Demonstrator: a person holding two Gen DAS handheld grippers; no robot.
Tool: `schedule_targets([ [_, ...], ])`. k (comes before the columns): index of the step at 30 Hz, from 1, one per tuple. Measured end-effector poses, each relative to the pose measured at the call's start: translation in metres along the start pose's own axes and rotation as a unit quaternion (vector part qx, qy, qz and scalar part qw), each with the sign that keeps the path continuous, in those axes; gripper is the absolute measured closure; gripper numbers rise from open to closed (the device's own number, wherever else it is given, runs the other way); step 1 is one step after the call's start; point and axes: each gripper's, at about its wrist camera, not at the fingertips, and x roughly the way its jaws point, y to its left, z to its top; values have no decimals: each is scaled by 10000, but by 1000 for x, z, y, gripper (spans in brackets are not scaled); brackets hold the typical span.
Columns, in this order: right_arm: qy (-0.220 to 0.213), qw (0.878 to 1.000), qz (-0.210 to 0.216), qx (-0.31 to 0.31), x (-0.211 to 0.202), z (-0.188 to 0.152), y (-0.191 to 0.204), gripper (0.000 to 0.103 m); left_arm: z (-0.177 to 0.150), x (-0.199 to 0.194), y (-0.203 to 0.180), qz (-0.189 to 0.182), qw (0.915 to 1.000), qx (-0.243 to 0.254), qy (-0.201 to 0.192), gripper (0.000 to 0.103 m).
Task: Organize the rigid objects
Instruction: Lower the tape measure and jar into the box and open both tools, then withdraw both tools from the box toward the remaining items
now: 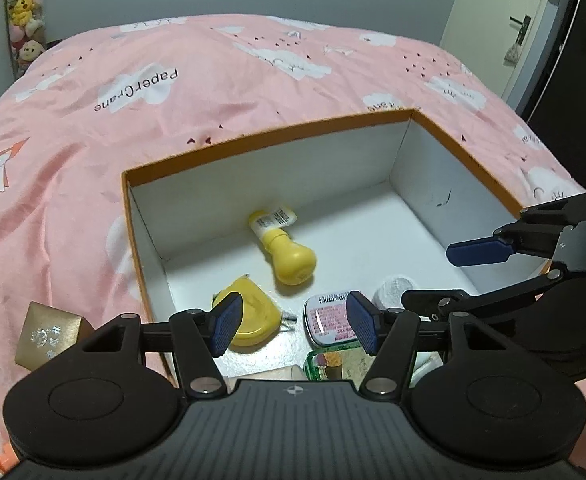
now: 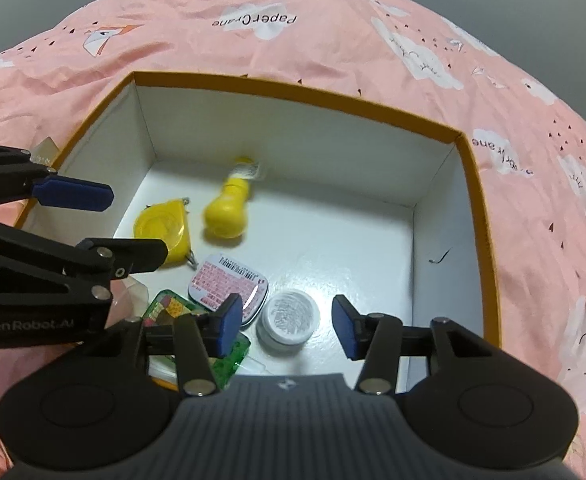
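Pink bedding (image 1: 221, 120) printed "PaperCrane" is lying under one orange-rimmed box (image 2: 481, 208); inside are lying one yellow bottle (image 2: 229, 208) at 12 o'clock, one yellow tape measure (image 2: 161, 228) at 10, one barcoded tin (image 2: 229, 280); one white jar (image 2: 289, 316); left gripper (image 1: 293, 322), lettered "GenRobot.AI", and right gripper (image 2: 285, 326) are gaping empty.

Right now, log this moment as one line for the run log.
left gripper: open, empty | right gripper: open, empty | box: holds yellow bottle, tape measure, tin, white jar
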Motion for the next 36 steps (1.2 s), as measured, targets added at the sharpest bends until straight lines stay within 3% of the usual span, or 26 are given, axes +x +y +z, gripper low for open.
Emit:
schedule_targets([
  [11, -349, 9992, -162, -100, -25, 5, 4, 47, 2, -26, 4, -22, 9990, -222, -400, 34],
  [18, -723, 9972, -110, -151, -48, 7, 13, 36, -2, -52, 13, -14, 9964, -426, -732, 35],
  [29, -1410, 9870, 209, -738, -73, 16, 57, 34, -20, -95, 35, 488, 9893, -548, -1264, 35],
  [36, -1549, 9780, 412, -1335, -77, 24, 90, 32, -35, -111, 61, 862, 9861, -778, -1187, 35],
])
